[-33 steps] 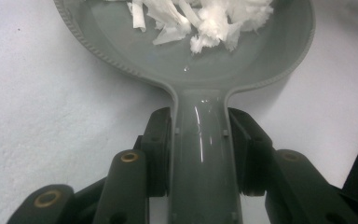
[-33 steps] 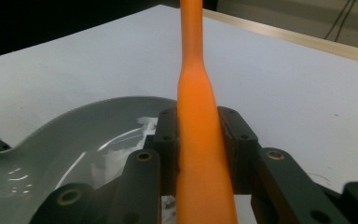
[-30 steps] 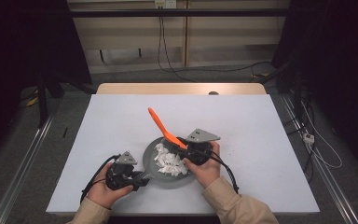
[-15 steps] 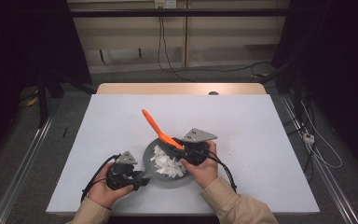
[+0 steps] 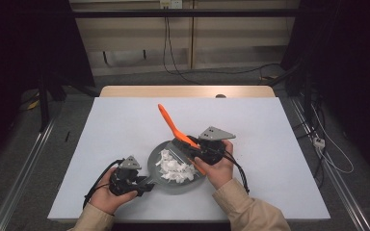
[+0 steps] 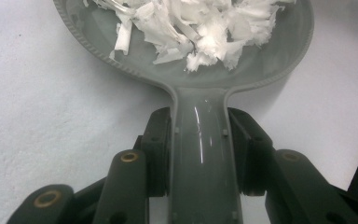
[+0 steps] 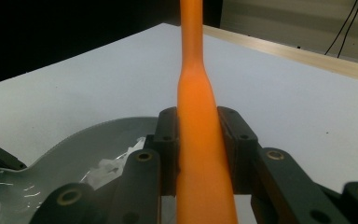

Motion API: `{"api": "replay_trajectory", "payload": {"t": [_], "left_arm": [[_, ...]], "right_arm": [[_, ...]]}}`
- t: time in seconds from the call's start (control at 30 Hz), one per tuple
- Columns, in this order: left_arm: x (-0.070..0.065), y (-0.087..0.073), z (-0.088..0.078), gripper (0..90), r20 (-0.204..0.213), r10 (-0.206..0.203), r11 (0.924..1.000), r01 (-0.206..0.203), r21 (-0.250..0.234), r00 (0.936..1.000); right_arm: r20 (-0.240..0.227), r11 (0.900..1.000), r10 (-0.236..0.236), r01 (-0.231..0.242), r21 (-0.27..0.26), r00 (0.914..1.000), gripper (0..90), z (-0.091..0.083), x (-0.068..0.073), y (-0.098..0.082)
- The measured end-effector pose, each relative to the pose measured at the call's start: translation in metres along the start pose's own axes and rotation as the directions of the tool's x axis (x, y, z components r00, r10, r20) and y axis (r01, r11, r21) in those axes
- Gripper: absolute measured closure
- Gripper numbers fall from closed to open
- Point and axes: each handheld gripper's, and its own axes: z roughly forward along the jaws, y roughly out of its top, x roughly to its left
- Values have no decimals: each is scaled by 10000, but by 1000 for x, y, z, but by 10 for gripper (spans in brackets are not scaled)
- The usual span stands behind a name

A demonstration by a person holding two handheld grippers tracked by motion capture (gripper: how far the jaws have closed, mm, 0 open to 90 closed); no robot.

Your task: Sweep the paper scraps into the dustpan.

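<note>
Left gripper [image 6: 200,154] was closed on the handle of a grey pan [image 5: 155,161] just ahead of it, apparently steadying the white shreds [image 5: 176,168], while the right gripper [image 7: 200,154] was clamped on an orange brush handle [image 5: 171,124] angled over the pan.

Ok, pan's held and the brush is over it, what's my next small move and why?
Probably sweep the orange brush gently toward the pan's middle, keeping the left gripper clamped. The right gripper grips the brush at the grey pan's far rim, and the white scraps lie piled inside, some near the edge, so a short inward stroke would gather them.
</note>
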Motion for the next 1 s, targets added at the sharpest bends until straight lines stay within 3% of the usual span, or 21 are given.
{"api": "replay_trajectory", "payload": {"t": [0.27,0.47,0.6,0.73,0.8,0.9,1.0], "left_arm": [[1,0,-1,623,8,55,9999,-55,88,10000],[0,0,-1,623,-85,19,10000,-18,76,10000],[0,0,0,623,-64,-68,10000,68,33,10000],[0,0,0,622,8,52,9999,-52,92,10000],[-1,1,-1,618,-55,203,9997,-202,99,9998],[-3,1,-1,553,-77,250,9997,-250,56,9997],[-5,3,1,533,-202,430,9985,-422,353,9989]], "right_arm": [[657,9995,-167,149,265,9977,713,-1,-12,-5],[691,9970,-271,219,748,9972,713,9,-10,-17],[644,9968,-468,424,679,9968,713,10,-2,-17],[-69,9991,134,-131,412,9999,713,9,2,-14],[185,9984,-345,336,451,9992,713,9,6,-12],[243,9997,-182,178,186,9995,713,5,1,-9],[428,9999,-113,107,125,9990,714,0,-6,-7]]}}
